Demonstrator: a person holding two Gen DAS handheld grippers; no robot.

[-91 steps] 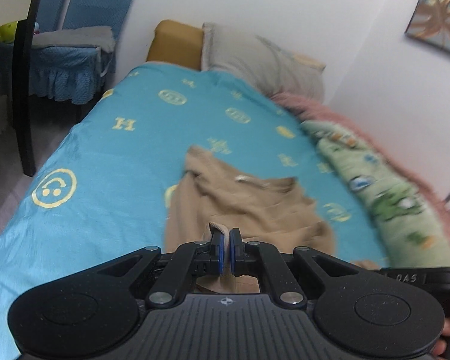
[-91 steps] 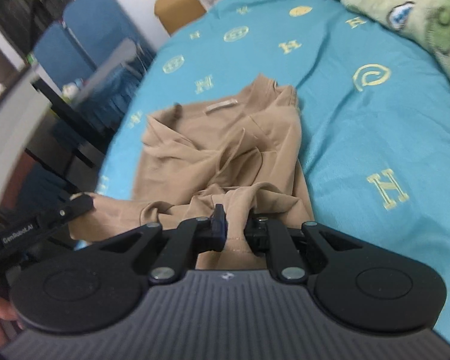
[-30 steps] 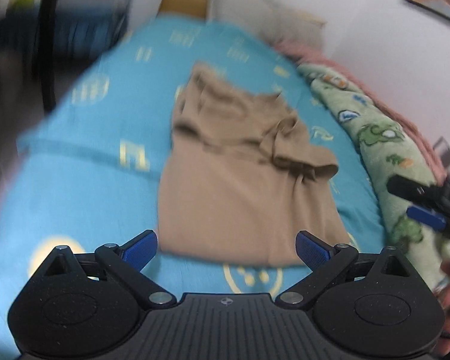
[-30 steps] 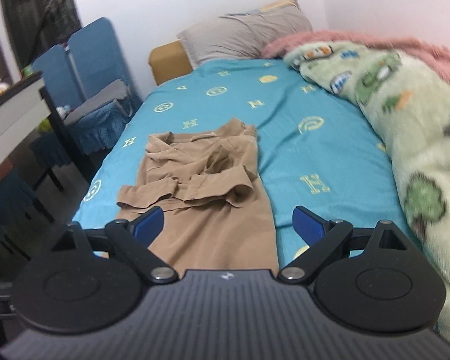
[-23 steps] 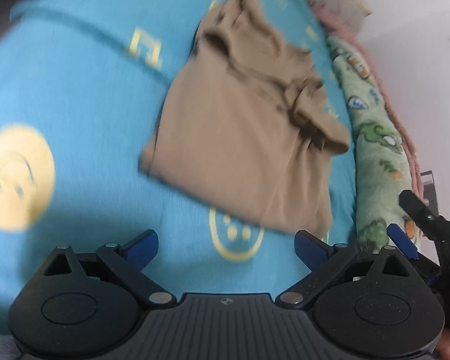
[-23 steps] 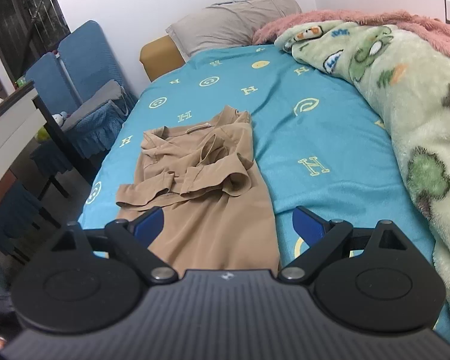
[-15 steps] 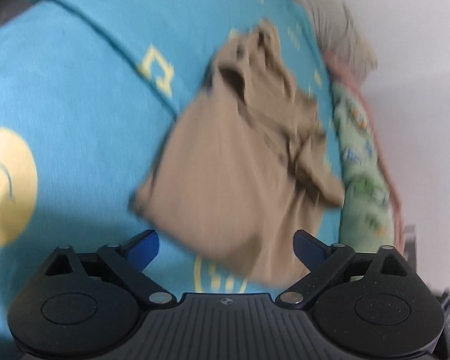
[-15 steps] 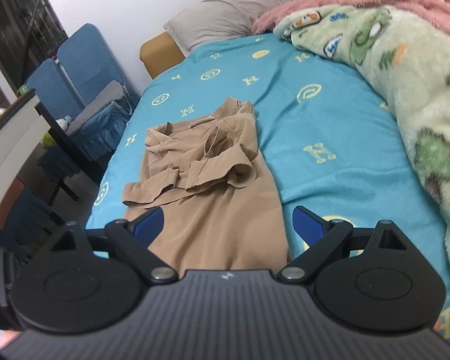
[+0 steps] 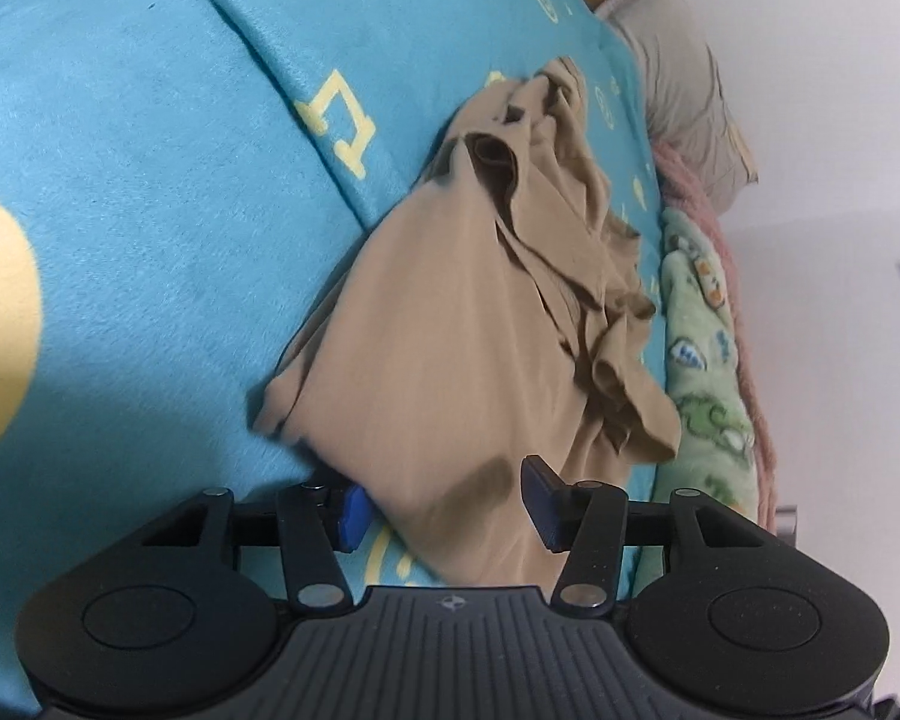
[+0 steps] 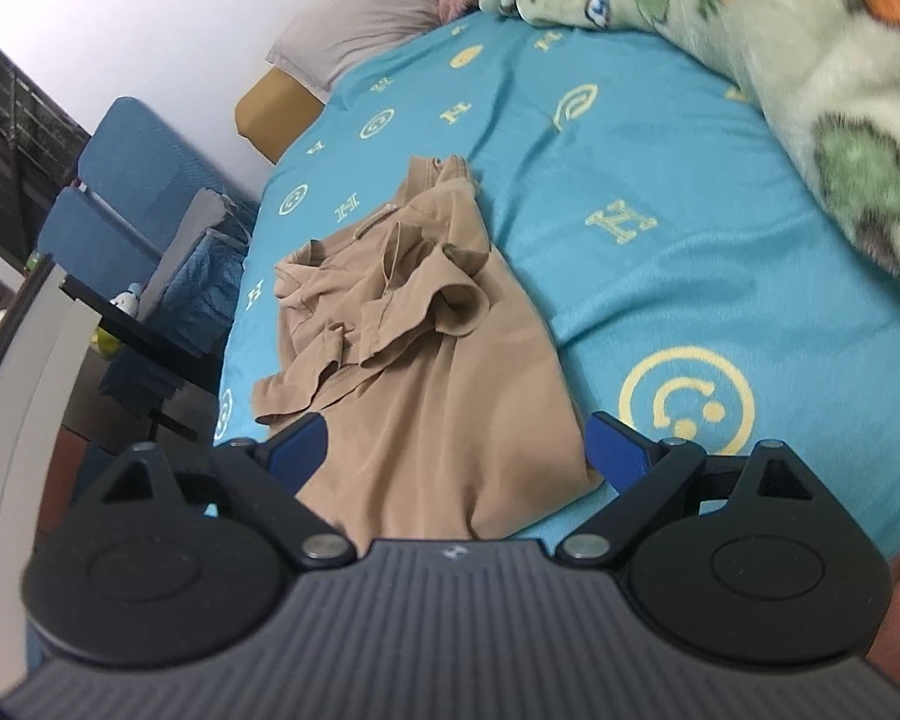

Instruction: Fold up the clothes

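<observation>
A tan shirt (image 10: pixel 444 372) lies on the blue bed (image 10: pixel 660 276), sleeves bunched toward 12 o'clock; both grippers, left (image 9: pixel 447 501) and right (image 10: pixel 456 447), have fingers apart, and a shallow pinch could likely slip off its hem.

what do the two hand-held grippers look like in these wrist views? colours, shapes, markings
Both look identical. Left hand-held gripper: matte black, speckled body with two round lobes, a ribbed grey centre plate bearing a small round logo, silver pivot pins on black linkage arms, and blue pads on the fingers. Right hand-held gripper: same black lobes, ribbed plate, silver pins and blue pads. No cables visible. A bit of bare skin shows at the right view's edge.
</observation>
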